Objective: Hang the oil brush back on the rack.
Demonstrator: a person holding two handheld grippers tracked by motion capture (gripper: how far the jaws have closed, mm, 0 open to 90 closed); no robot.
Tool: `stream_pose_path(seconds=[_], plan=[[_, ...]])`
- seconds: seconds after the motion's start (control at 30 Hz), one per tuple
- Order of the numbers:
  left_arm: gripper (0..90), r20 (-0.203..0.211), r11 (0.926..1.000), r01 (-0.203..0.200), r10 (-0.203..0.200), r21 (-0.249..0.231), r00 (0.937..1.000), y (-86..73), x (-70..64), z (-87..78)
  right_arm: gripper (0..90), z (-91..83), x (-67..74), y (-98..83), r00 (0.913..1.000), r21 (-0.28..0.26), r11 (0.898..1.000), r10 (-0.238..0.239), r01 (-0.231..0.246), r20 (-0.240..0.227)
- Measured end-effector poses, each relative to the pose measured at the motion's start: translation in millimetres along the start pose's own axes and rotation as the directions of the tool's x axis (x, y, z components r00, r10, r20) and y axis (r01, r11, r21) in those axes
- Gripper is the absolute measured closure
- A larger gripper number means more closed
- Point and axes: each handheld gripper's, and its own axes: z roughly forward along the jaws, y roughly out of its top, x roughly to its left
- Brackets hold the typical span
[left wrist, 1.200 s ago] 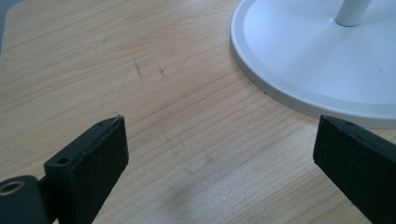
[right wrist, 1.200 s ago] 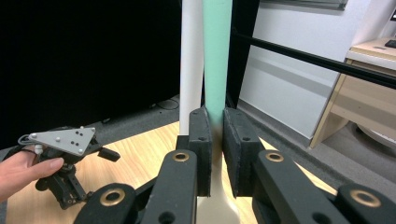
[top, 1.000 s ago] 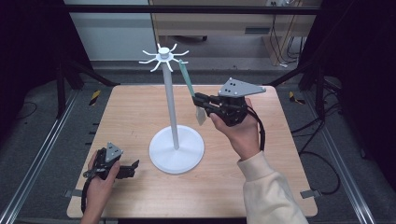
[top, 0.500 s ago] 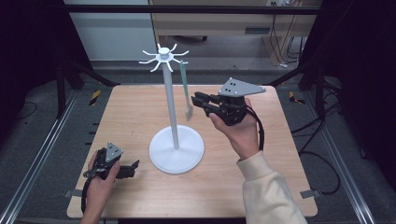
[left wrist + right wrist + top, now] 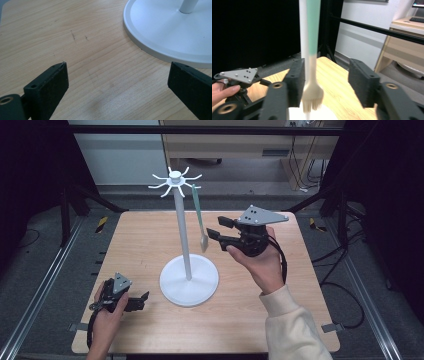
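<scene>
A green-handled fork (image 5: 200,222) hangs from a hook of the white stand (image 5: 187,282) at the middle of the desk (image 5: 150,235), tines down, just right of the stand's pole. The right gripper (image 5: 216,229) hovers beside it on the right; its jaws have just been opening and now stand spread, and in the right gripper view the fork (image 5: 312,96) dangles between them, close to the left jaw with clear space on the other side, and does not look pinched. The hanging itself appears done: the fork seems to rest on its hook by its own weight. What is left, by the look of it, is to draw the right gripper clear without knocking the fork. At the near left corner the left gripper (image 5: 144,299) lies low on the desk, jaws wide apart and holding nothing, pointed toward the stand's base (image 5: 172,32).
</scene>
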Motion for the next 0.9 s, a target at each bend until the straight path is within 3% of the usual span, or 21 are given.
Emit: stream_pose_path(seconds=[0.33, 0.9], plan=[[2.9, -0.002, 1.0, 0.0, 0.0, 0.0, 1.0, 0.0, -0.3, 0.4, 29.3, -8.7, -3.8, -7.3, 0.9986, 0.01, 1.0, 0.01, -0.01, 0.053], [2.8, -0.001, 1.0, 0.001, -0.001, 0.002, 1.0, 0.0, -1.0, 0.8, 14.6, -25.1, -8.5, -27.6, 0.9886, 0.046, 0.999, -0.026, 0.02, 0.148]])
